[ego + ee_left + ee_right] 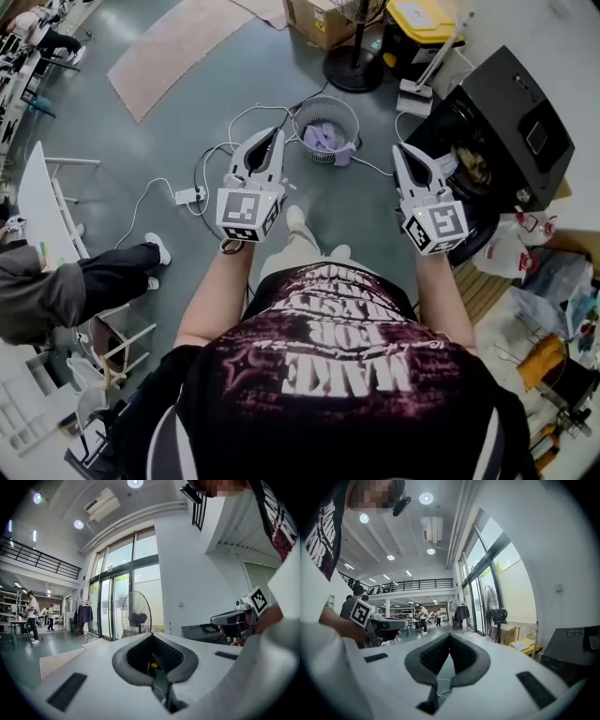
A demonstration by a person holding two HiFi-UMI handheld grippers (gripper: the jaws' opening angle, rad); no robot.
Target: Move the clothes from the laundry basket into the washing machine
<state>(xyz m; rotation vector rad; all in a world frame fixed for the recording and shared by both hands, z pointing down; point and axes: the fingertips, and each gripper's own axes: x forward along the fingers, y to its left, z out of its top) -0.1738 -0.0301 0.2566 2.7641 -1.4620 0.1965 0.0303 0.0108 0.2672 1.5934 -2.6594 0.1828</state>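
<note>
A round wire laundry basket (326,128) stands on the floor ahead, with lilac clothes (323,139) in it. The black washing machine (511,127) is at the right, its drum (469,164) showing clothes inside. My left gripper (279,132) is held level above the floor, left of the basket, shut and empty. My right gripper (397,148) hovers between basket and machine, also shut with nothing in it. In the left gripper view the jaws (151,633) meet at their tips and the right gripper (239,618) shows at the right. The right gripper view shows closed jaws (450,634).
White cables and a power strip (190,196) lie on the floor left of the basket. A standing fan (354,56), a cardboard box (319,19) and a yellow-lidded bin (422,28) stand beyond. A seated person (66,281) is at the left, bags (514,248) at the right.
</note>
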